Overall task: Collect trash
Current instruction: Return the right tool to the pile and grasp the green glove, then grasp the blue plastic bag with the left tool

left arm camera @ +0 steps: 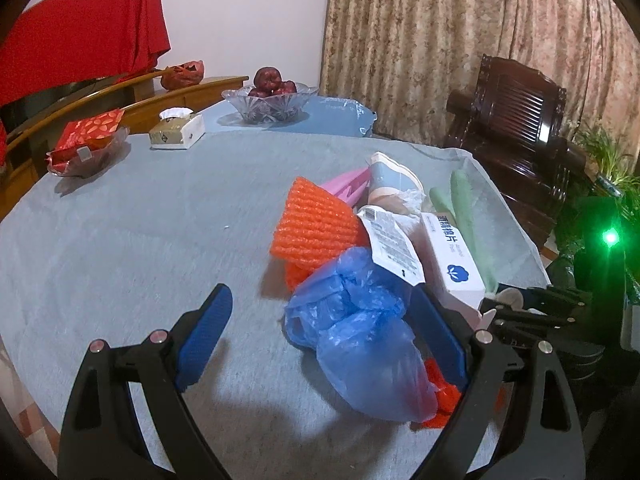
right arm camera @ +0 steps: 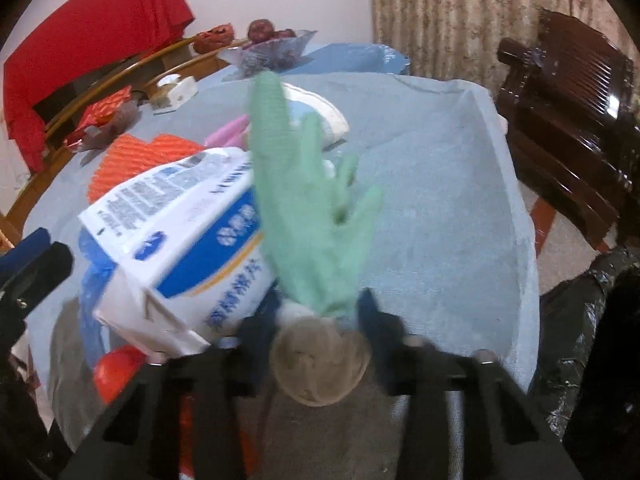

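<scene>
Right tongs (right arm camera: pixel 318 312) pinching pale green rubber glove (right arm camera: pixel 308 216) cuff; left tongs (left arm camera: pixel 320 340) spread around crumpled blue plastic bag (left arm camera: pixel 360 328). Grey-clothed surface (left arm camera: pixel 140 232), patterned beige curtain (left arm camera: pixel 440 40) behind.

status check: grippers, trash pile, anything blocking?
Left gripper open around blue bag. Right gripper shut on green glove. White box crowds the glove; rest of pile on table.

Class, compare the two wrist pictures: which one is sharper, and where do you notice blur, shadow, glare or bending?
Left wrist: fairly sharp; the open left claw casts a soft shadow on the grey tablecloth. Right wrist: motion-blurred, smearing the pale green rubber glove; glare streaks the dark wooden chair. Both: fisheye bending, dark corners.
</scene>
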